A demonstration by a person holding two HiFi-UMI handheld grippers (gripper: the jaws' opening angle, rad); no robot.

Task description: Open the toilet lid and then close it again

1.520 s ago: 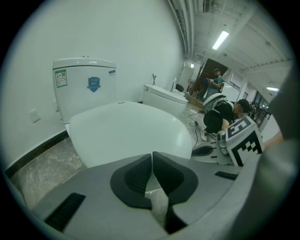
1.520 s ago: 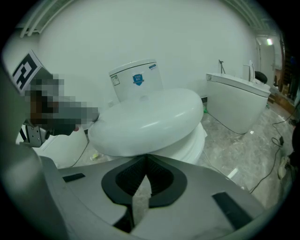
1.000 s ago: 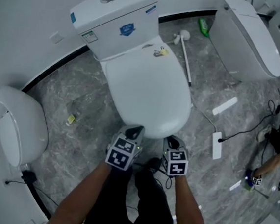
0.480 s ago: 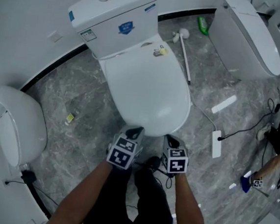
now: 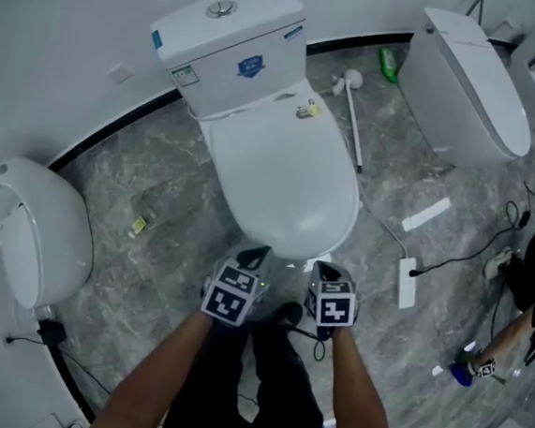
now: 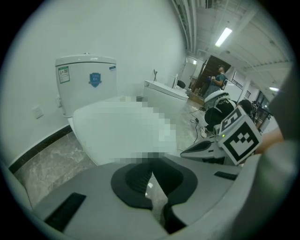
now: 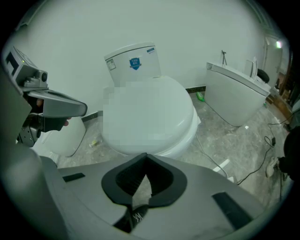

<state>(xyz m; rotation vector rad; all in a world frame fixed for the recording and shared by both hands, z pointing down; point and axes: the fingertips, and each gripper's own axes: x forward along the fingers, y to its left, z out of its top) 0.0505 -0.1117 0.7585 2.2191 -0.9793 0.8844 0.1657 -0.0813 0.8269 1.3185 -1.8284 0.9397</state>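
The white toilet stands in the middle of the head view with its lid point(image 5: 280, 177) down flat and the tank point(image 5: 232, 45) behind it. My left gripper point(image 5: 256, 253) and right gripper point(image 5: 326, 270) sit side by side at the lid's front edge; whether they touch it I cannot tell. Both are shut with nothing between the fingers. The left gripper view shows shut jaws below the lid point(image 6: 117, 126) and the right gripper point(image 6: 206, 150) beside it. The right gripper view looks over shut jaws at the lid point(image 7: 150, 117) and tank point(image 7: 133, 63).
A second toilet point(image 5: 30, 233) stands at the left wall and a third point(image 5: 473, 82) at the upper right. A toilet brush point(image 5: 352, 113), green bottle point(image 5: 388, 65), white bar point(image 5: 426, 214), power strip point(image 5: 405, 280) and cables lie on the grey marble floor at the right.
The head view has shifted a little, so the toilet sits slightly further right. Both grippers stay shut at the lid's front edge.
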